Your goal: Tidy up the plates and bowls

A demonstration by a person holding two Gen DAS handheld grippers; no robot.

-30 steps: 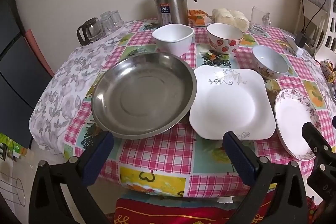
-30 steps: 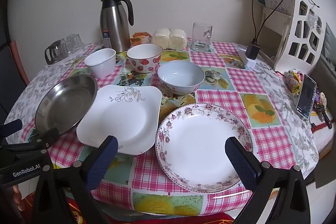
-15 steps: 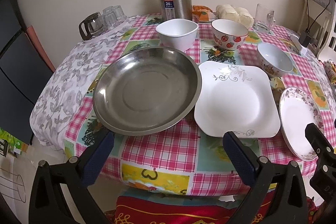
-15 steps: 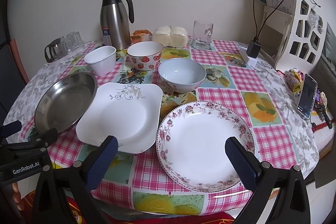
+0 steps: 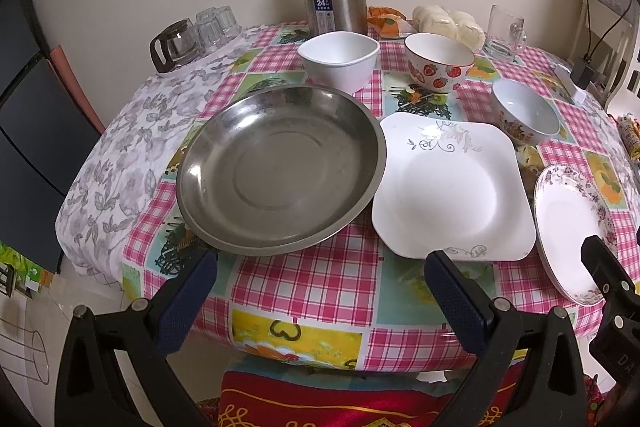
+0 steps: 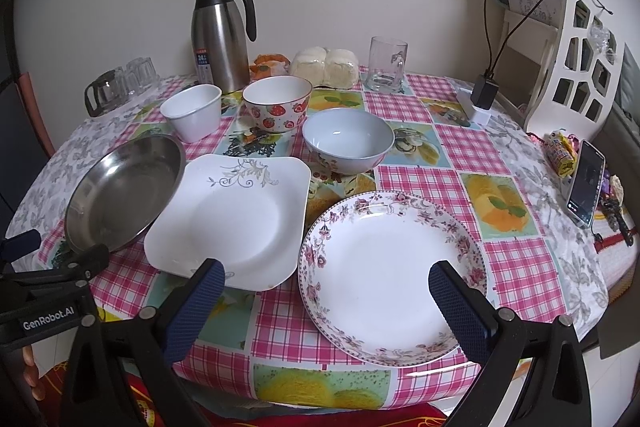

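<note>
The worktop [image 5: 304, 291] fills mid-frame in both views. On it, the steel pan [image 5: 280, 167] sits centre-left, the square plate [image 5: 448, 187] beside it, the floral plate [image 6: 392, 271] lower centre of the right view. 3 bowls — white [image 5: 340, 61], strawberry [image 5: 438, 63], blue [image 6: 348, 139] — line up behind. Left gripper [image 5: 320, 297] and right gripper [image 6: 326, 301]: jaws wide apart, holding nothing.

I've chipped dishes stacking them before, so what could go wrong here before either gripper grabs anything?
1. The floral plate sits close to the table's near edge, so a clumsy nudge from the right gripper might push it off.
2. The steel pan has its rim over the square plate; lifting the plate first would likely scrape or tip the pan.
3. The strawberry bowl and white cup stand close together, leaving little room for open jaws.
</note>
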